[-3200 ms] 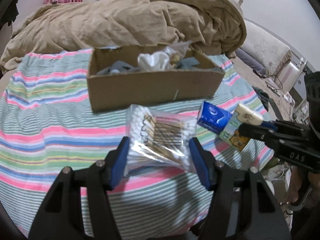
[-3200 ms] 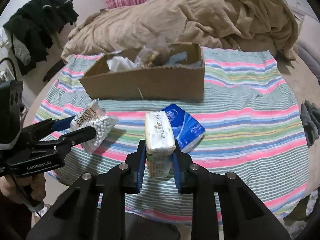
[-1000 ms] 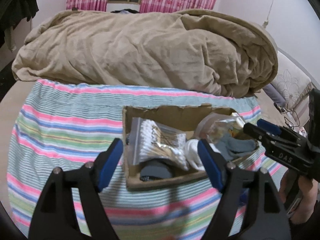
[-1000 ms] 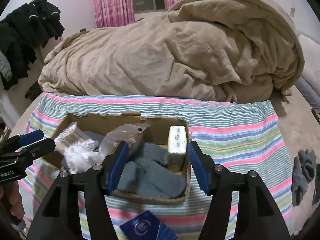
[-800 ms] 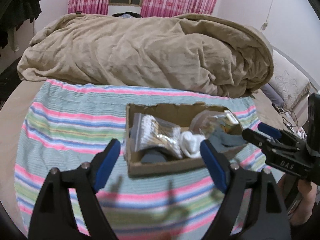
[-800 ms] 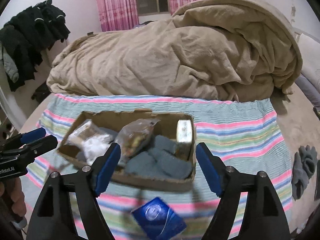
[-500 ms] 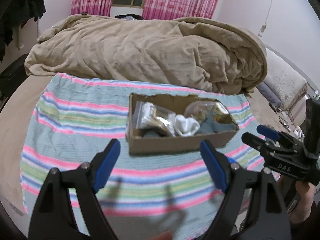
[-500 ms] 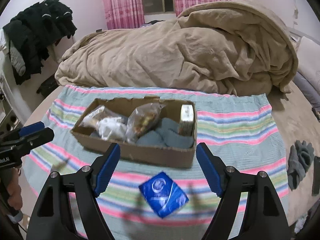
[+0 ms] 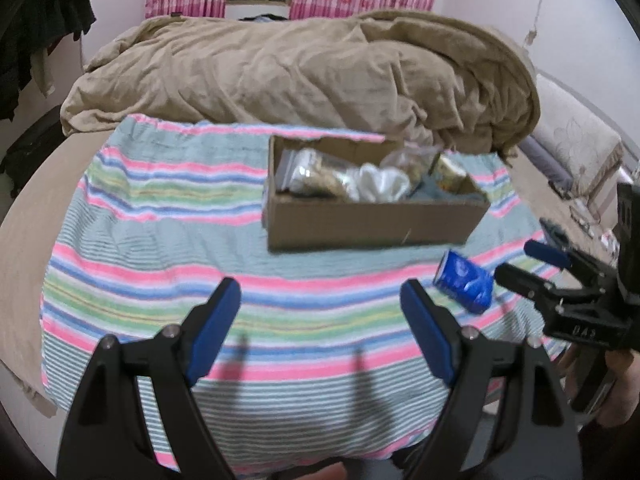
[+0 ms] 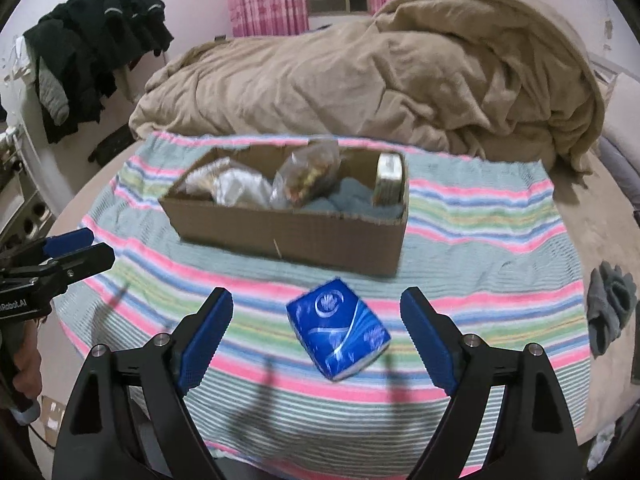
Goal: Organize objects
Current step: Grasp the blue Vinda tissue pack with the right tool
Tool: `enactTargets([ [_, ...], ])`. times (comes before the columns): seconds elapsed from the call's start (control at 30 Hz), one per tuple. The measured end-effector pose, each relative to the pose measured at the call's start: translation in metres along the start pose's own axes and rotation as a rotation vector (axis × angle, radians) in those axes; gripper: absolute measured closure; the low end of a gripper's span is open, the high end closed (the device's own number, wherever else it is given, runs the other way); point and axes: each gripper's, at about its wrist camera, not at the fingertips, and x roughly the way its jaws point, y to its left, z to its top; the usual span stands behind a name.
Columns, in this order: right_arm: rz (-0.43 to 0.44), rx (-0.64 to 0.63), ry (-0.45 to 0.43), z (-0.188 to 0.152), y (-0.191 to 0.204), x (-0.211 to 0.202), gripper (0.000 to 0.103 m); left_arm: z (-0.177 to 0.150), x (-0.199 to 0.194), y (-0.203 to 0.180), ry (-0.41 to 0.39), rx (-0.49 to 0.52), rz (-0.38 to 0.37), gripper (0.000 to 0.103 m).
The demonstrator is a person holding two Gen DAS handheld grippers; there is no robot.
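Note:
A cardboard box (image 10: 288,236) stands on the striped cloth (image 10: 480,248); it also shows in the left wrist view (image 9: 368,228). It holds a cotton swab bag (image 9: 308,174), white cloth (image 9: 380,180), a clear snack bag (image 10: 308,172), grey cloth and a cream packet (image 10: 389,178) upright at its right end. A blue tissue pack (image 10: 338,332) lies on the cloth in front of the box, also seen in the left wrist view (image 9: 464,280). My right gripper (image 10: 316,334) is open and empty, its fingers either side of the tissue pack. My left gripper (image 9: 320,328) is open and empty over bare cloth.
A rumpled tan blanket (image 10: 360,80) fills the bed behind the box. Dark clothes (image 10: 92,40) hang at the left wall. Grey gloves (image 10: 610,308) lie on the bed at the right. The cloth's near edge drops off close to both grippers.
Both grippers let go of the swab bag and the cream packet in the box, opened, and drew back toward the near edge. The right gripper now frames the blue tissue pack.

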Motion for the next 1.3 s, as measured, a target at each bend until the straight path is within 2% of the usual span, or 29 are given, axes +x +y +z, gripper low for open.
enactTargets([
  [0.2,0.034,-0.011,0.061,-0.016,-0.005,0.025,0.015,-0.015,0.02,0.007,0.047,-0.019,-0.009,0.02],
  [0.4,0.017,-0.057,0.111,-0.026,-0.004,0.052,0.015,-0.022,0.037,0.006,0.077,-0.012,-0.014,0.02],
  [0.7,-0.071,-0.117,0.1,-0.028,-0.013,0.065,0.015,-0.026,0.048,0.013,0.089,-0.024,-0.025,0.02],
  [0.83,-0.023,-0.092,0.123,-0.028,-0.023,0.074,0.015,-0.026,0.048,0.014,0.089,-0.026,-0.027,0.02],
  [0.9,-0.004,-0.078,0.125,-0.029,-0.025,0.075,0.025,-0.026,0.047,0.014,0.087,-0.029,-0.027,0.02],
  [0.93,-0.001,-0.078,0.124,-0.029,-0.024,0.075,0.035,-0.026,0.047,0.014,0.085,-0.03,-0.028,0.02],
  [1.13,0.001,-0.069,0.121,-0.03,-0.016,0.064,0.044,-0.026,0.039,0.017,0.073,-0.036,-0.03,0.02],
  [1.3,0.012,-0.067,0.09,-0.023,-0.009,0.046,0.044,-0.023,0.029,0.021,0.053,-0.045,-0.036,0.02],
])
